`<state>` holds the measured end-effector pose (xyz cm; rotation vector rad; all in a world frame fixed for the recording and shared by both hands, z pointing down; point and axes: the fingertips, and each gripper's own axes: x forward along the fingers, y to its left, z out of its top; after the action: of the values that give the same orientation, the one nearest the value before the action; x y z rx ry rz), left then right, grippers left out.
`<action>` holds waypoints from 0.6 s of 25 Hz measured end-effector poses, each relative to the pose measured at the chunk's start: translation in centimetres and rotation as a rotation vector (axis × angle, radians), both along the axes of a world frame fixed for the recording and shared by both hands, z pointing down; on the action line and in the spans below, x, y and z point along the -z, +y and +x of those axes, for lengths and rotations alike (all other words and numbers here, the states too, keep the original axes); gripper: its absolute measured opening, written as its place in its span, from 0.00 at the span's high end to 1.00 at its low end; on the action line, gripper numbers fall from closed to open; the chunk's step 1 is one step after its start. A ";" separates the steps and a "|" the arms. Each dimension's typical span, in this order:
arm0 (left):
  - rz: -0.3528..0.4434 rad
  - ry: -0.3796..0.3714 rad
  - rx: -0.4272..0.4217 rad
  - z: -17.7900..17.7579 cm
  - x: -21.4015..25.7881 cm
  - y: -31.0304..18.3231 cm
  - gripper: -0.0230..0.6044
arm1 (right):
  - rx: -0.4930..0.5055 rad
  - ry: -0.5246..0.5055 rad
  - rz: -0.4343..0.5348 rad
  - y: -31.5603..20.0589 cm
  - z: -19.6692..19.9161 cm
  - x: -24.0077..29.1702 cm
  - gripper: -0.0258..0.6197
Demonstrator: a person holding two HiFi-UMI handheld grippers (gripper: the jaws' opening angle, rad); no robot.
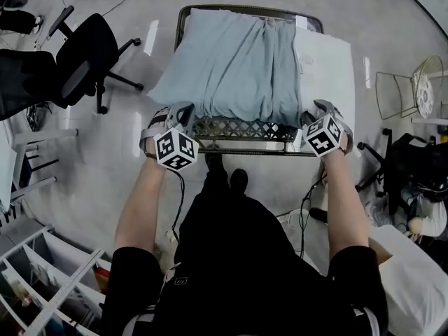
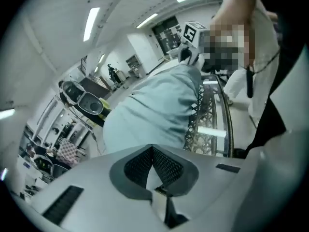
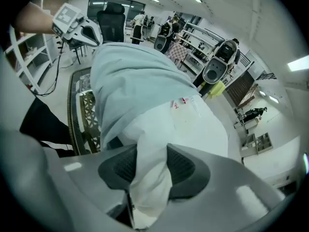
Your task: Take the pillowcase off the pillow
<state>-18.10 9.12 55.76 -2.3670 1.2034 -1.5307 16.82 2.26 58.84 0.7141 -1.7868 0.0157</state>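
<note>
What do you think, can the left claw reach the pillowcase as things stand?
Probably yes: the left claw sits right at the pillowcase's near-left corner, nothing between, though its jaws are shut.

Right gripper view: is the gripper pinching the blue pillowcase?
No, the right gripper is shut on a corner of the bare white pillow, not on the blue pillowcase.

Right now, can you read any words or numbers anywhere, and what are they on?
No text can be read.
Tag on the white pillow: red mark and tiny print, too blurred.
Left cube, right cube: black-and-white square patterns, no letters.
Small mark on the black top: too small.
</note>
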 end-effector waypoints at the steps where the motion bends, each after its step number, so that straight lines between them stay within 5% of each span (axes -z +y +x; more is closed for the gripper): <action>1: 0.017 -0.008 0.004 -1.0 0.2 0.2 0.95 | -0.009 0.022 0.004 -0.7 0.6 -0.1 0.69; 2: 0.012 -0.008 0.015 -2.0 0.0 0.6 0.93 | -0.014 0.042 0.003 -1.3 1.1 -0.2 0.69; 4: -0.058 -0.018 0.023 -3.6 -1.9 1.5 0.62 | -0.012 0.073 -0.018 -1.8 1.5 -0.4 0.69; 7: -0.147 -0.096 -0.026 -4.7 -5.7 2.3 0.53 | -0.019 0.096 -0.046 -1.6 1.2 -0.5 0.69; 10: -0.153 -0.174 0.009 -6.6 -7.6 0.8 0.55 | -0.041 0.098 -0.034 -1.3 0.8 0.2 0.70; 12: -0.152 -0.176 0.056 -7.9 -7.8 -0.3 0.89 | -0.053 0.096 -0.020 -1.2 0.7 0.7 0.71; 15: -0.189 -0.121 0.081 -8.7 -7.8 -1.2 0.95 | -0.060 0.097 -0.008 -1.0 0.8 1.1 0.72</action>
<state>-26.81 7.95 63.54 -2.3203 1.1907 -1.8611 17.61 1.26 57.75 0.7505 -1.6714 0.0286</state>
